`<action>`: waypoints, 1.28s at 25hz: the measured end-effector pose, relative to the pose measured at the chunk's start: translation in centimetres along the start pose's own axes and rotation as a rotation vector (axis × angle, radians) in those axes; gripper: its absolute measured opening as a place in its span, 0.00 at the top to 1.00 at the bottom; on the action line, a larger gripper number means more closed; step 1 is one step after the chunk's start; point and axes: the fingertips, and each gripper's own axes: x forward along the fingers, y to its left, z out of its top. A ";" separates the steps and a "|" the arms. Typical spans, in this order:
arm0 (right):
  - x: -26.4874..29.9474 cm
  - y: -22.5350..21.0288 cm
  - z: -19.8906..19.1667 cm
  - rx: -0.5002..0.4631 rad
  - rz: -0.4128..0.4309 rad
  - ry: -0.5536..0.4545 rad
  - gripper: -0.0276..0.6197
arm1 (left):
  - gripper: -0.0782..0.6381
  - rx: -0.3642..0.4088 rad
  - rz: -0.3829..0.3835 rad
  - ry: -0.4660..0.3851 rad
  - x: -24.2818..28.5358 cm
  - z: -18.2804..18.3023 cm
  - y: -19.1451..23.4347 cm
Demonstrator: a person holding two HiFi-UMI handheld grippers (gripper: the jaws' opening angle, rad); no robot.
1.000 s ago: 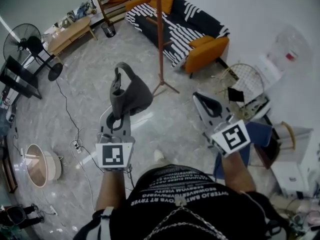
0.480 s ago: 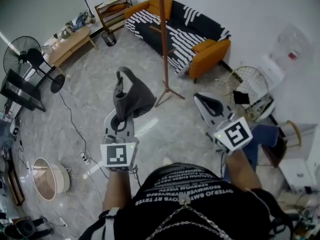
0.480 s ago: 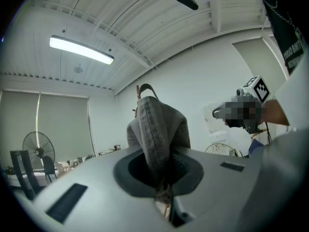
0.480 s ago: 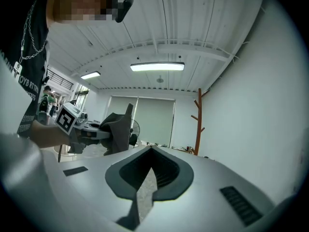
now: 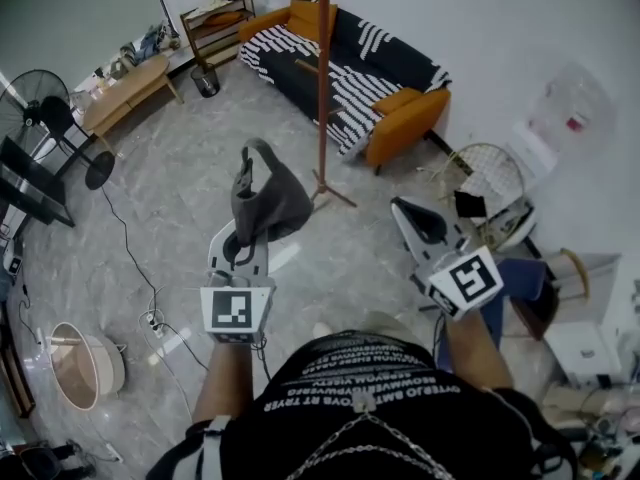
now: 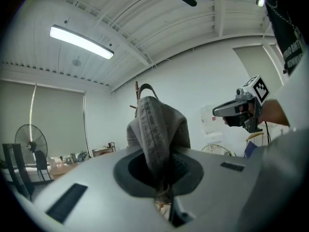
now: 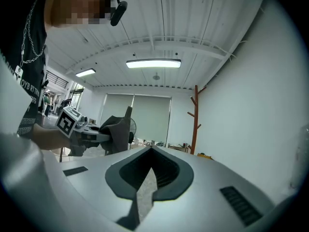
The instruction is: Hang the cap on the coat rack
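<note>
A sofa (image 5: 345, 63) with black-and-white striped upholstery and orange cushions stands against the white wall. To its left are an open shelf unit (image 5: 213, 16), a dark bin (image 5: 205, 82) and a low wooden table (image 5: 124, 92). A black pedestal fan (image 5: 28, 94) stands on the grey marbled floor (image 5: 170, 193). A cable (image 5: 128, 253) runs to a power strip (image 5: 152, 320), near a round beige drum (image 5: 76, 360). A round wire chair (image 5: 490, 171) stands at the right. Strip lights (image 6: 81, 42) are lit overhead.

open floor (image 5: 180, 188) before coat rack (image 5: 322, 88), sofa (image 5: 400, 68) seemingly behind.
</note>
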 end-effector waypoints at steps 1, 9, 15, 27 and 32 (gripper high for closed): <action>0.0 -0.1 0.0 -0.007 -0.003 0.004 0.95 | 0.88 -0.003 -0.001 0.002 0.1 0.0 0.0; 1.0 -2.9 -0.4 -0.005 -0.005 -0.003 0.95 | 0.88 -0.001 -0.002 0.023 2.4 -0.1 -0.2; 3.1 -5.1 0.0 0.006 0.038 -0.027 0.95 | 0.88 0.009 0.017 0.027 4.7 0.6 -0.2; 7.2 -8.6 -2.0 0.022 0.087 -0.006 0.95 | 0.88 -0.013 0.064 0.088 8.6 -1.5 1.4; 8.7 -10.1 -2.5 0.034 0.099 -0.005 0.95 | 0.88 -0.025 0.052 0.094 11.0 -1.9 1.5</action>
